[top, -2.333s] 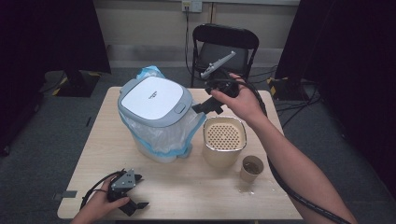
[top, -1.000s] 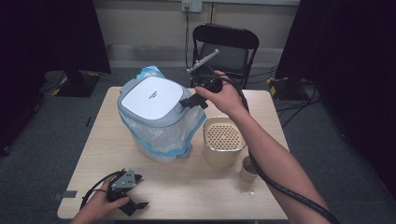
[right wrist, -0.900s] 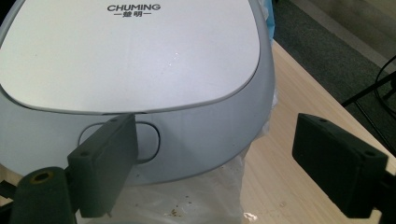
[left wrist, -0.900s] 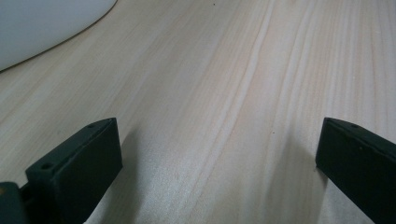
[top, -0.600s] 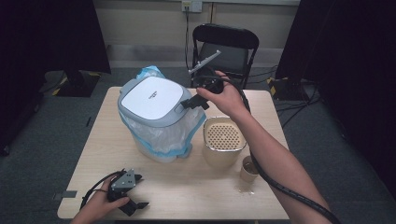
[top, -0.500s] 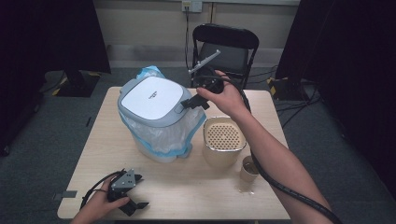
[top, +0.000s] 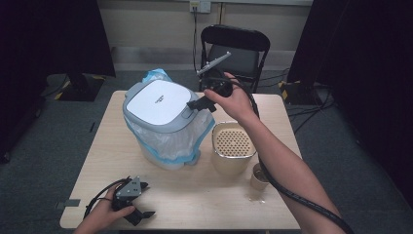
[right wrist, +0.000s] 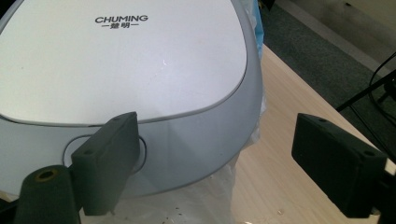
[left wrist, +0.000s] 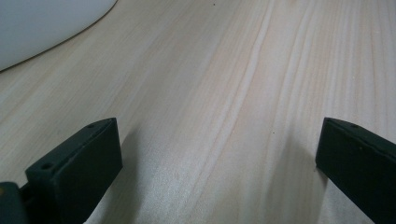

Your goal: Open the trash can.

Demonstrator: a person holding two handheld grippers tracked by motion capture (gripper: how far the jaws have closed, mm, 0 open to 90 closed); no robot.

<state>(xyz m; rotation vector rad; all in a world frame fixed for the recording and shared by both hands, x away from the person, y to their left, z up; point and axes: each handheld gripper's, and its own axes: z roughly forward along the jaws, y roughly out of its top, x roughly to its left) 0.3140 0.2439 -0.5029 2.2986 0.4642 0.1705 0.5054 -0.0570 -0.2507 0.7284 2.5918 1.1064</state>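
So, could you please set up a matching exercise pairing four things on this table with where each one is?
Things:
1. bin lid
2. beige perforated container
3. paper cup
4. left claw

Places:
A. near front left corner of the table
B. beside the bin, on its right
C. under the right claw
D. front right, next to the beige container

Pairs: 1-C, 2-B, 3-D, 4-A
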